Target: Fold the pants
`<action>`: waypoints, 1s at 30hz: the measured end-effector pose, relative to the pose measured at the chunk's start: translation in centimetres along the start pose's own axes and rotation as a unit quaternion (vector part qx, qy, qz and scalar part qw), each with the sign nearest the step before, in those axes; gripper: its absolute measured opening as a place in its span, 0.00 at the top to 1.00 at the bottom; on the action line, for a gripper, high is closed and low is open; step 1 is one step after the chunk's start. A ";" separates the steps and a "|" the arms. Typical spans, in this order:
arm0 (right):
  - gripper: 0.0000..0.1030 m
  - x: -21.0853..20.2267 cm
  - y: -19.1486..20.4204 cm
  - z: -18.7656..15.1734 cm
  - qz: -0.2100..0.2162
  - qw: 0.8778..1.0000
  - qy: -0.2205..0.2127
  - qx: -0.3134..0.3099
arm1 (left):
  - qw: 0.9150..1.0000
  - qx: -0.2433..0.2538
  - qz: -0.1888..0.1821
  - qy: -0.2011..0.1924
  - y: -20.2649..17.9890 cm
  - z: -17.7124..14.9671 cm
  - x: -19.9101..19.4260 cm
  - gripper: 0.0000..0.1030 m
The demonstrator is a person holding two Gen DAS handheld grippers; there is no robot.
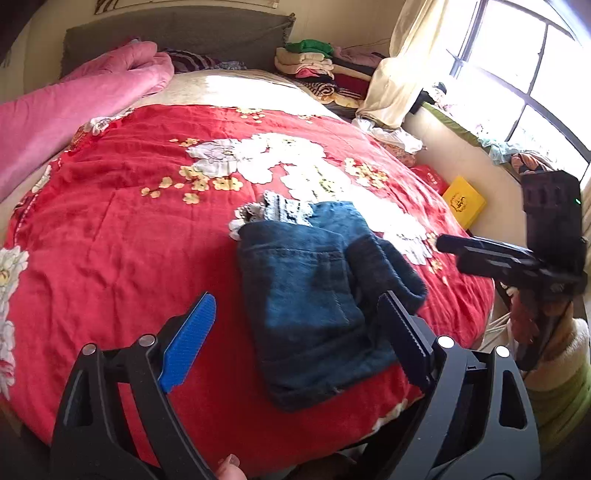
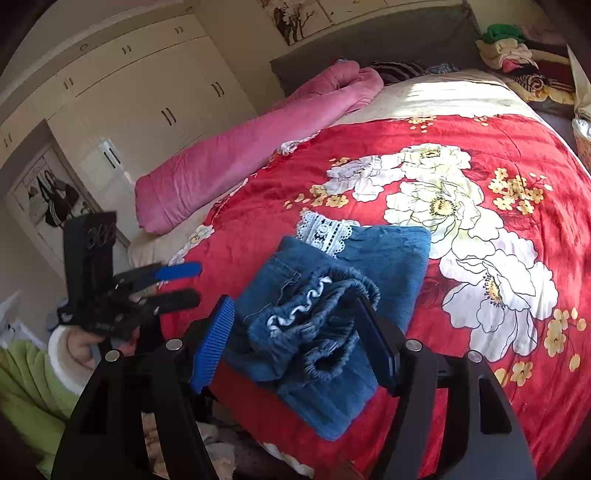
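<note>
Left tool (image 1: 295,339): spread wide, grasping nothing, hanging just above the pants.
Right tool (image 2: 295,339): likewise released, hovering over the bunched waistband.
Pants (image 1: 314,295): folded bundle on the bed (image 1: 129,240), directly ahead of both tools; folding looks nearly done.

Bed with red floral blanket (image 1: 129,229), grey headboard (image 1: 177,35), rolled pink quilt (image 1: 74,110) along one side. Cream wardrobe (image 2: 147,96) with dark handles beyond it. Sunlit window (image 1: 517,74), cream curtain (image 1: 402,66), stacked clothes (image 1: 321,66) near the headboard.
</note>
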State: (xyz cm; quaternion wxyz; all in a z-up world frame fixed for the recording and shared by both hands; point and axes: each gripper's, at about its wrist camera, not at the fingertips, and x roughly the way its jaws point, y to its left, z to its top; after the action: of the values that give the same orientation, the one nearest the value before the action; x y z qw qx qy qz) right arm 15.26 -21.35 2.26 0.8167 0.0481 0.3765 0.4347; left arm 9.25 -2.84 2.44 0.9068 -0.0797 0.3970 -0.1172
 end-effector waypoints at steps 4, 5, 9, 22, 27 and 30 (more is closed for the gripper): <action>0.36 0.8 3.5 -0.3 -0.031 0.997 0.011 -0.076 | 0.999 -0.011 -0.033 0.025 1.1 2.1 1.9 0.35; 0.36 1.3 4.3 -0.3 -0.041 0.994 0.020 -0.099 | 0.998 -0.007 -0.049 0.033 0.7 2.6 2.6 0.41; 0.42 4.0 5.8 -0.6 -0.076 0.982 0.068 -0.156 | 0.996 0.011 -0.068 0.063 -0.8 3.4 5.2 0.68; 0.97 3.6 -0.1 -5.8 -0.109 0.989 0.086 -0.052 | 0.995 0.023 -0.033 0.095 0.2 3.7 11.1 0.76; 0.64 0.9 3.9 -5.3 -0.027 0.998 0.001 -0.048 | 0.995 0.024 -0.035 0.096 0.5 4.3 11.5 0.76; 0.52 3.1 7.8 -4.7 -0.031 0.992 0.008 -0.121 | 0.994 0.031 -0.032 0.096 0.3 4.5 11.6 0.76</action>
State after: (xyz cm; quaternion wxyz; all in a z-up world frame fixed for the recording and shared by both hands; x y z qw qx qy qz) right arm 7.99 -15.43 0.34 0.8264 -0.0662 0.3292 0.4521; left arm 20.26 -5.53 -2.71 0.8621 -0.0524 0.4760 -0.1657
